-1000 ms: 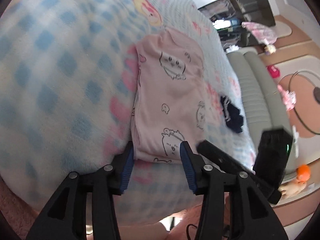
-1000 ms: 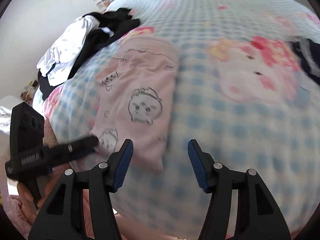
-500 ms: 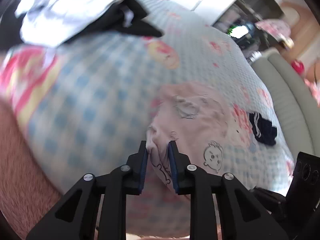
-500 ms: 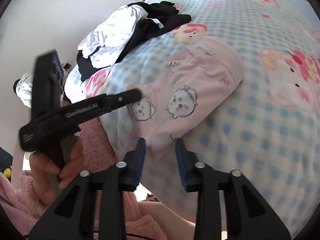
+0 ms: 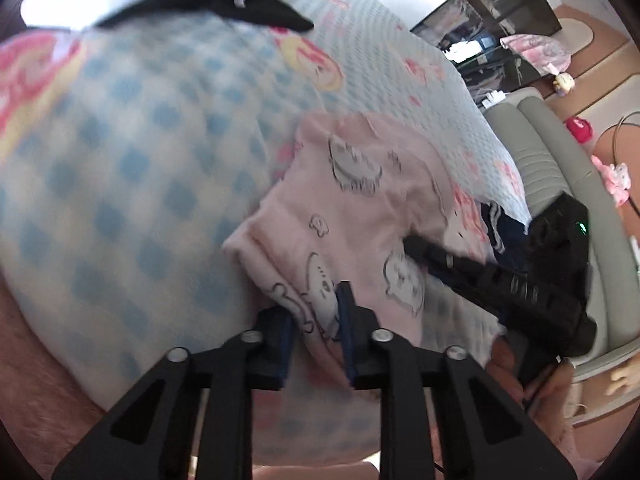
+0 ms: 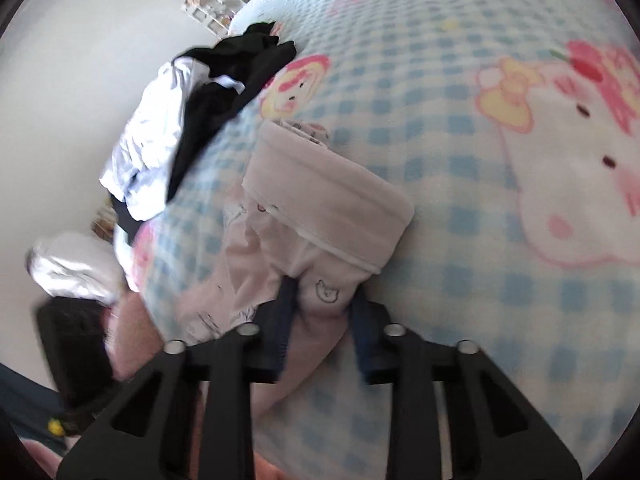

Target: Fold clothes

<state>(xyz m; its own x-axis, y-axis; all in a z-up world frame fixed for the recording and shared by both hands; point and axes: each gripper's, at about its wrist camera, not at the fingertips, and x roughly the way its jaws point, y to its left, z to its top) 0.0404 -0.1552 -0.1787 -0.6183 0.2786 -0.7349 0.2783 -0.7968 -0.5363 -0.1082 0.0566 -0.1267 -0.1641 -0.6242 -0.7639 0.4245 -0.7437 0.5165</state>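
Pink printed garment (image 5: 360,216) lies on the checked blanket (image 5: 132,152), near its front edge, partly folded already: the right wrist view shows a plain band of it (image 6: 328,196) turned back over the printed part. You've got both near corners. Left gripper (image 5: 316,320): jaws have just been closing and now stand narrow, pinched on the near-left corner, cloth bunched between the pads. Right gripper (image 6: 324,312): same, jaws just closed in on the near-right corner, a fold with a small cat print squeezed between them.

Risks: both grips are on bunched cloth near the hem, so you may be holding one layer only; on the lift the under layer would sag and the fold would go crooked. Uneven pull between your two hands would skew it too. Blur in both views suggests quick motion, which could drag the far end out of place.

Room: the blanket ahead of the garment is open, plenty of space to carry the corners forward. To the left, the black and white clothes pile (image 6: 192,116) is near, don't sweep into it. To the right, a dark navy item (image 5: 500,228) lies just beside the garment. The front edge of the blanket is right under your grippers, so there's little slack to pull back.
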